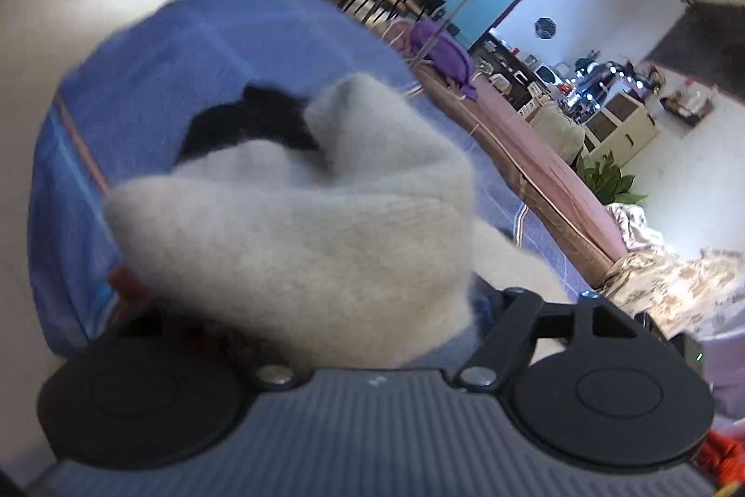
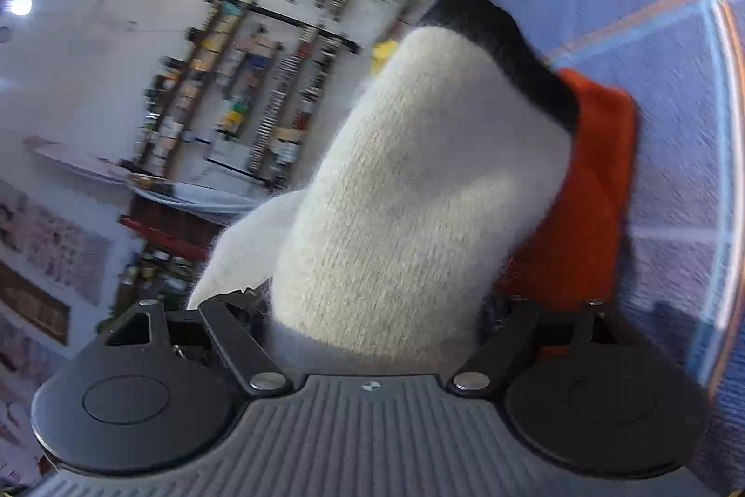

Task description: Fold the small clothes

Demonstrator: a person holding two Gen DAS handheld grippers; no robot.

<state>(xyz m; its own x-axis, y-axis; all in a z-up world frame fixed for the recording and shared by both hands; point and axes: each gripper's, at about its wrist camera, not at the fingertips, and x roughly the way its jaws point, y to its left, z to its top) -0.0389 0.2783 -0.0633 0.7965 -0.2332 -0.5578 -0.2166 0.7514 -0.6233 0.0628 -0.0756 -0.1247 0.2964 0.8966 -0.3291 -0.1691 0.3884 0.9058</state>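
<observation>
The left claw (image 1: 298, 329) is buried under a fluffy white garment (image 1: 298, 217); its fingertips are hidden by the wool. Its linkage arms stand spread wide, and I cannot tell whether the pads press on the knit. The garment bulges straight ahead of this claw, bunched in a soft heap, with a black trim (image 1: 251, 119) at its far end. Under it and reaching away ahead and to the left lies a blue checked cloth (image 1: 153, 78) with thin orange and pale lines. Off to the right of the claw runs a pink-covered surface (image 1: 535, 152), and beyond that a leafy green plant (image 1: 605, 180).

The right claw (image 2: 372, 324) is likewise smothered: the same white garment (image 2: 419, 189) rises directly from between its arms and leans up and away, its black trim (image 2: 503, 45) at the top. Whether these fingers pinch the wool I cannot tell; the tips are covered. Just right of the garment, touching it, an orange cloth (image 2: 591, 189) lies on the blue checked cloth (image 2: 652, 31). To the left of this claw, blurred shelves (image 2: 242, 87) line a white wall.
</observation>
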